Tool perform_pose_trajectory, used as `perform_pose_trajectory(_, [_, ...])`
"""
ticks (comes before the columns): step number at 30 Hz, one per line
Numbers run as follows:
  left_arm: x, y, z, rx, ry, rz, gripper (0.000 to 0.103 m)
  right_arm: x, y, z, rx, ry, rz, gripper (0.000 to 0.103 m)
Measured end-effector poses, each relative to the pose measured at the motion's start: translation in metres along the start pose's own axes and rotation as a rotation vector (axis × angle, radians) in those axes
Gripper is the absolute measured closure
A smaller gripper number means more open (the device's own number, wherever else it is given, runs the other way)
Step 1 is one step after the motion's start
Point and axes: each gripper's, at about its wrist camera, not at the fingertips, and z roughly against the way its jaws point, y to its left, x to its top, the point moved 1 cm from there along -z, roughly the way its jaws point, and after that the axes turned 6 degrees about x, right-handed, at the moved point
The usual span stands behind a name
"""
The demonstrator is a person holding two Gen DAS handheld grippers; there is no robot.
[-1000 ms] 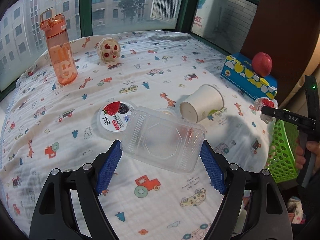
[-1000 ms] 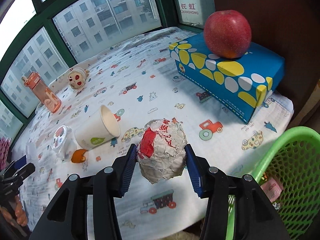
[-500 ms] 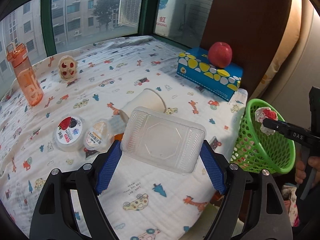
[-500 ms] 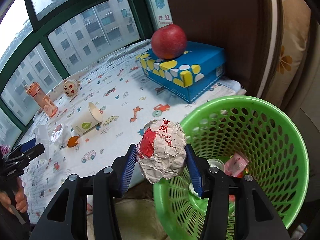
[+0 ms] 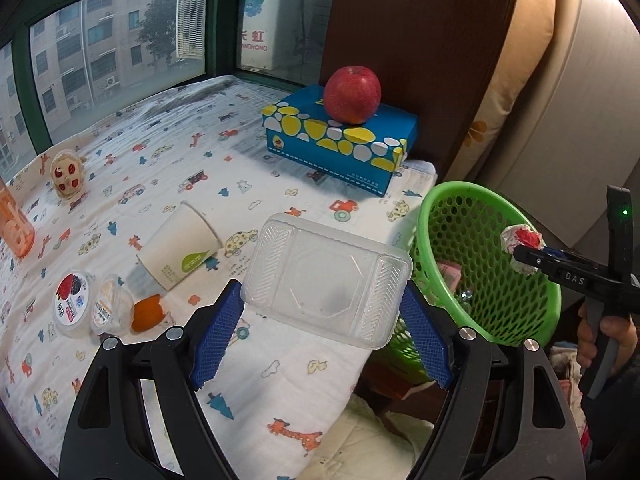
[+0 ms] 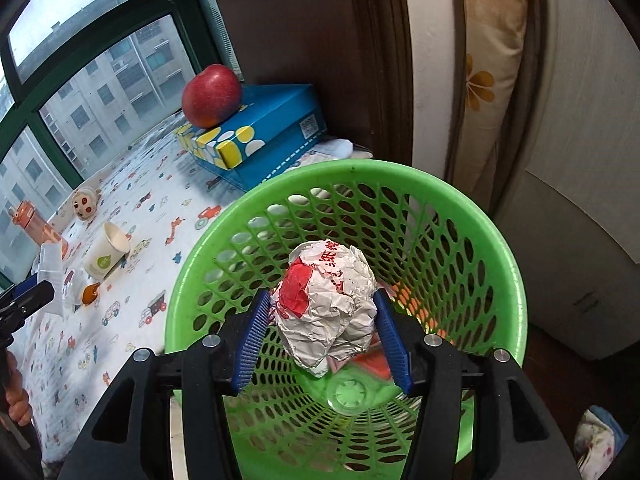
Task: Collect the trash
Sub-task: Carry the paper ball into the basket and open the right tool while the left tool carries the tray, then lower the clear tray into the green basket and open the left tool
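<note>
1. While your right gripper (image 6: 322,330) hangs over the mouth of the green basket (image 6: 472,216), its blue pads (image 6: 252,340) are clamped on the crumpled paper ball (image 6: 326,300), at the centre of the right wrist frame.
2. Below the ball, at the basket's bottom, you can see a clear lid and some pink and red scraps.
3. Your left gripper (image 5: 322,334) has its fingers closed on the clear plastic container (image 5: 326,282), held above the patterned cloth (image 5: 160,160) near the table's edge, at lower centre of the left wrist frame.
4. At centre left of that frame, a paper cup (image 5: 180,254) lies on its side, with two small sealed tubs (image 5: 90,308) and an orange scrap (image 5: 147,313) just beside it.
5. At upper centre, a red apple (image 5: 352,94) sits on the blue tissue box (image 5: 340,148).
</note>
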Motion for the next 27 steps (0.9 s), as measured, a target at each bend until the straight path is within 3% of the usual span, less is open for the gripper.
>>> perform_pose_trajectory(6, [0.006, -0.03, -0.007, -0.028, 0.015, -0.046, 0.025, -0.003, -0.019, 0.008, -0.018, -0.021, -0.034, 0.041])
perform_pose_trajectory(27, [0.004, -0.141, -0.051, -0.169, 0.116, -0.188, 0.025, -0.009, -0.048, 0.053, 0.002, -0.11, -0.09, 0.036])
